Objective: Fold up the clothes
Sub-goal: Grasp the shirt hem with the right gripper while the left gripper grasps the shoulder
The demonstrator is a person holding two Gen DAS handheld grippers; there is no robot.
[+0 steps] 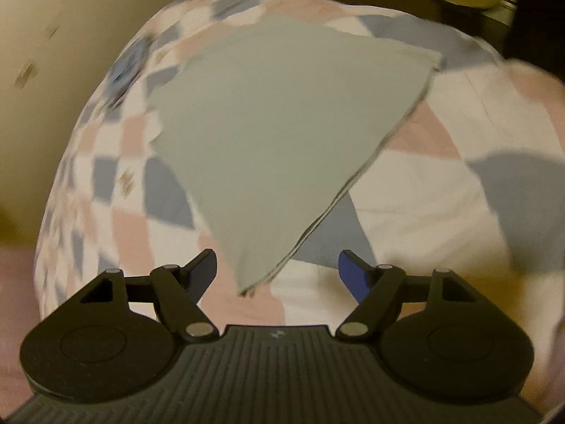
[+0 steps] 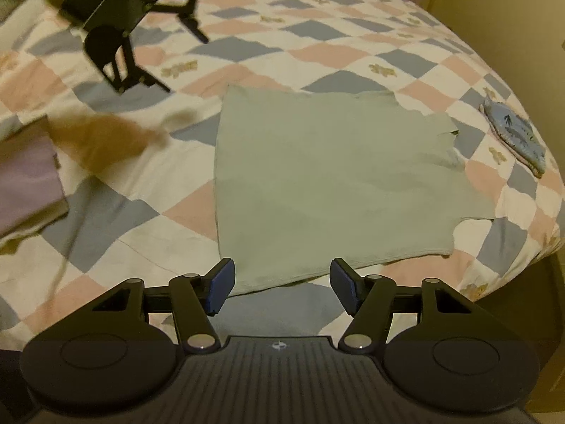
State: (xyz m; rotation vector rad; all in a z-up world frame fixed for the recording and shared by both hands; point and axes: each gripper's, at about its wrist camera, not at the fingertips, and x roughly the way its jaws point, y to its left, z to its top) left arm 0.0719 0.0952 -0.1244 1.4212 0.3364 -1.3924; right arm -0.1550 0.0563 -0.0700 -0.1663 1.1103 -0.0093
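- Leftmost, in the right wrist view, a folded lilac garment (image 2: 24, 180) lies at the edge of the checkered quilt (image 2: 317, 49)
- Above it the left gripper (image 2: 183, 40) hangs in the air over the quilt, blurred, tilted down toward the bed — fingers spread wide, holding nothing
- Centrally, the pale green garment (image 2: 317, 183) lies flat on the quilt, folded, layered edges showing in the left wrist view (image 1: 282, 134)
- Just before its near hem the right gripper (image 2: 282, 288) hovers low, blue pads (image 2: 222, 284) wide apart — empty
- Far right, a blue patterned cloth (image 2: 515, 134) rests near the bed's edge
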